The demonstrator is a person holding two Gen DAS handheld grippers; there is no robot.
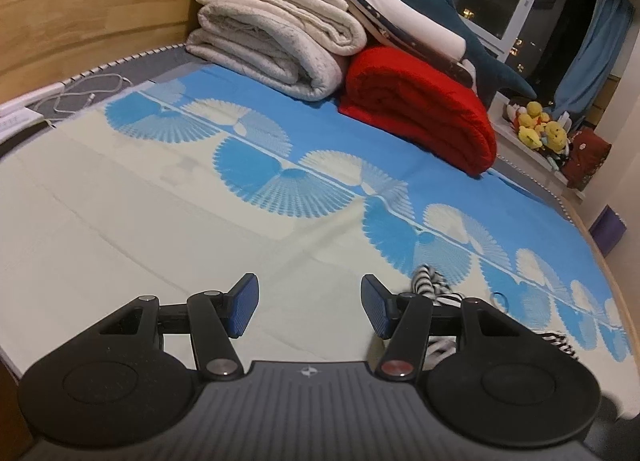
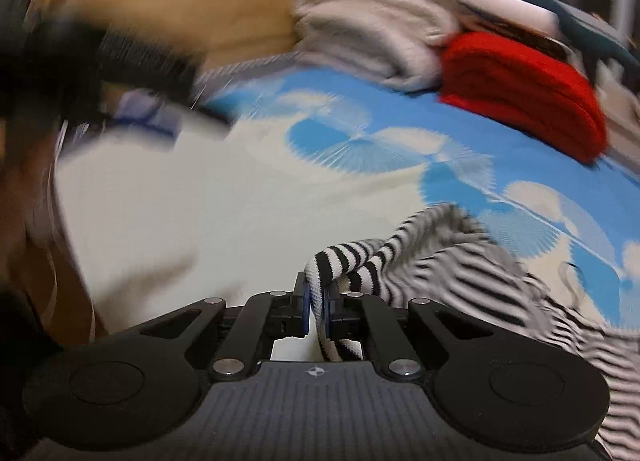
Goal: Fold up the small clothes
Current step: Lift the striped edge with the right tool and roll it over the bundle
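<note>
Just starting — no fold made yet. Right tongs [image 2: 316, 301] clenched on the edge of the crumpled black-and-white striped cloth garment [image 2: 460, 257]. Left tongs [image 1: 309, 307] released, grasping nothing — hovering over the blue-and-cream patterned bed sheet [image 1: 160, 197].

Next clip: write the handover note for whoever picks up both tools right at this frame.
Left tool: open, empty, above the cream part of the bedsheet.
Right tool: shut on the striped garment, gripping a rolled edge; the rest trails rumpled on the sheet to its right. View is motion-blurred.
Done: one edge picked up; no fold visible.
Left: spread it flat, take a second edge with the left tool, fold.
</note>
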